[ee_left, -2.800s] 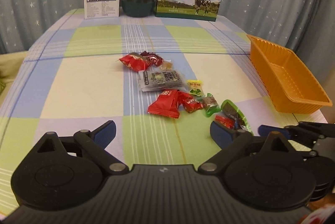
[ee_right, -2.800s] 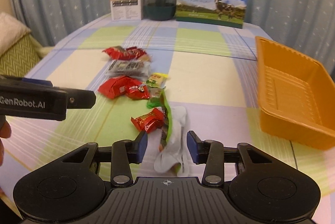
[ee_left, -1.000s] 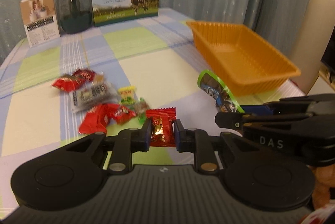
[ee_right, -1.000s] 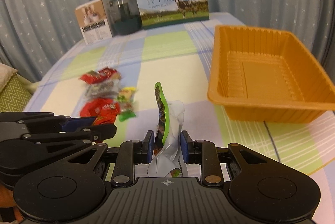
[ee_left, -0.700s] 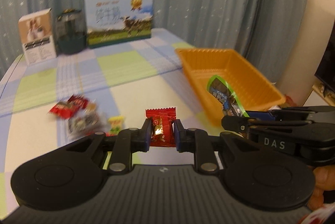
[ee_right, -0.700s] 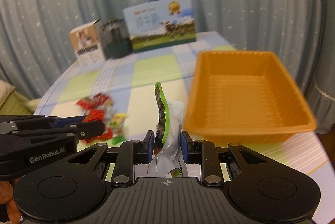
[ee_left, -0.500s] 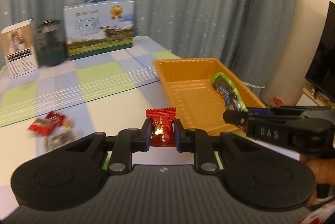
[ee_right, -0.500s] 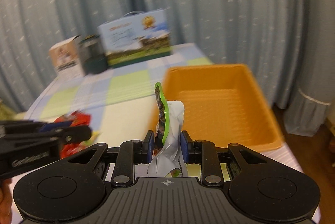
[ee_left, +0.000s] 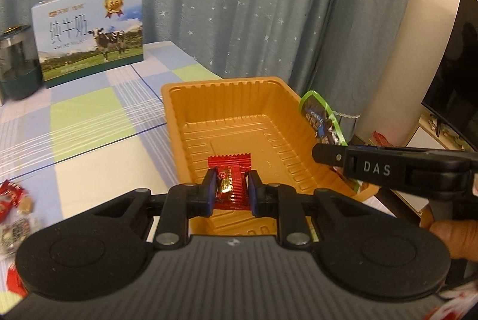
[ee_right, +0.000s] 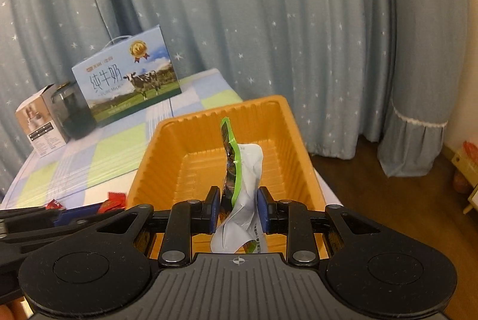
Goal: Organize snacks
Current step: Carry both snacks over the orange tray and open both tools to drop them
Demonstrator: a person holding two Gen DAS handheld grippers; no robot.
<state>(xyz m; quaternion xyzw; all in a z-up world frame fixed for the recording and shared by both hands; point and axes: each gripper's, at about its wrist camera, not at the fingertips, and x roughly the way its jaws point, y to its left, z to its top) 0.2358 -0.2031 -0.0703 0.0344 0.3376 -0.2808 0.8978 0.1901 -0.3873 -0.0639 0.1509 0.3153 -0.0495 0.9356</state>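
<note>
An orange plastic tray [ee_left: 185, 116] [ee_right: 155, 158] stands on the checked tablecloth, with nothing lying in it. My left gripper [ee_left: 230, 188] is shut on a red candy wrapper [ee_left: 231, 182], held above the tray's near end. My right gripper [ee_right: 236, 208] is shut on a green-edged snack pouch [ee_right: 239, 185], upright over the tray's near edge. In the left wrist view the same pouch [ee_left: 321, 118] shows at the tip of the right gripper [ee_left: 325, 145], over the tray's right rim. A few loose snacks [ee_left: 15, 200] remain on the cloth at the far left.
A milk carton box [ee_left: 89, 33] [ee_right: 128, 81], a dark jar [ee_left: 18, 63] and a small white box [ee_right: 41, 122] stand at the table's back. Star-patterned curtains hang behind. The table edge falls to a wooden floor [ee_right: 388, 200] on the right. A dark screen [ee_left: 454, 81] stands far right.
Both grippers have swung to the right from the snack pile to above the orange tray, each still holding its snack. The tray now fills the middle of both views.
</note>
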